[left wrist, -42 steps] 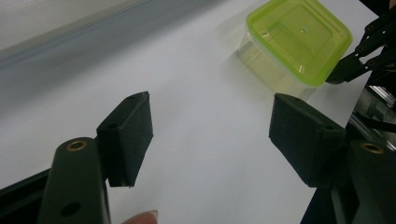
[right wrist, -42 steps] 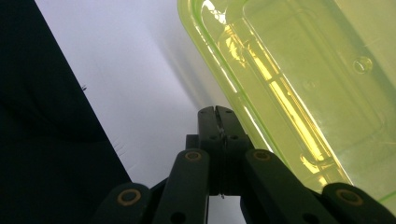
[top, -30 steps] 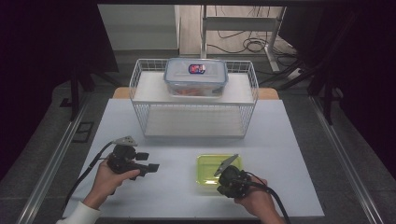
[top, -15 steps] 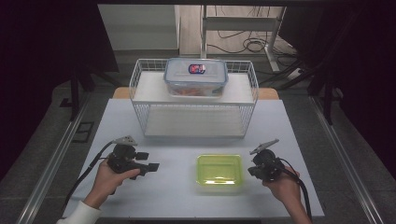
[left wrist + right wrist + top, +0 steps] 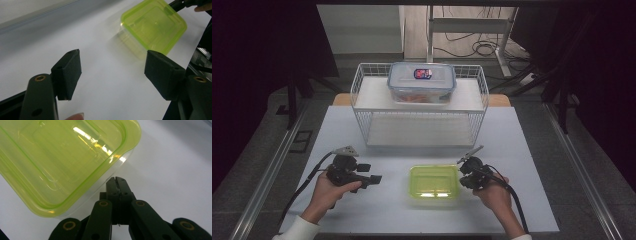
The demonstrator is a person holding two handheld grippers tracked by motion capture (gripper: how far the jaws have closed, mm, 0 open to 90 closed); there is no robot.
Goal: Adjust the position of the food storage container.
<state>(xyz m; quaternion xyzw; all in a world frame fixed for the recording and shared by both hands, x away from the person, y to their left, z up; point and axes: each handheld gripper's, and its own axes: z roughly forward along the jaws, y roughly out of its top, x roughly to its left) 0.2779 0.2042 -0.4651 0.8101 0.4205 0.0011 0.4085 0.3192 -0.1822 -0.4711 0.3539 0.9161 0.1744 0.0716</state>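
A container with a lime-green lid [image 5: 434, 182] lies on the white table [image 5: 527, 145] near its front edge. My right gripper [image 5: 464, 176] sits at the container's right side, pointing left at it. In the right gripper view its jaws [image 5: 116, 180] are shut with nothing between them, their tips right beside the green-lidded container [image 5: 62, 160], just under the lid's corner. My left gripper [image 5: 374, 178] rests to the container's left with a gap between them. Its jaws [image 5: 117, 72] stand wide open over bare table, with the container [image 5: 153, 26] farther ahead.
A white wire rack [image 5: 422, 127] stands at the back middle of the table. On its top shelf sits a clear lidded box [image 5: 422, 82] with reddish contents. Cables trail from both grippers toward the front edge. Dark floor surrounds the table.
The right gripper left the container's top, swung out to the right, and has now come back to the container's right edge. The left gripper has stayed put.
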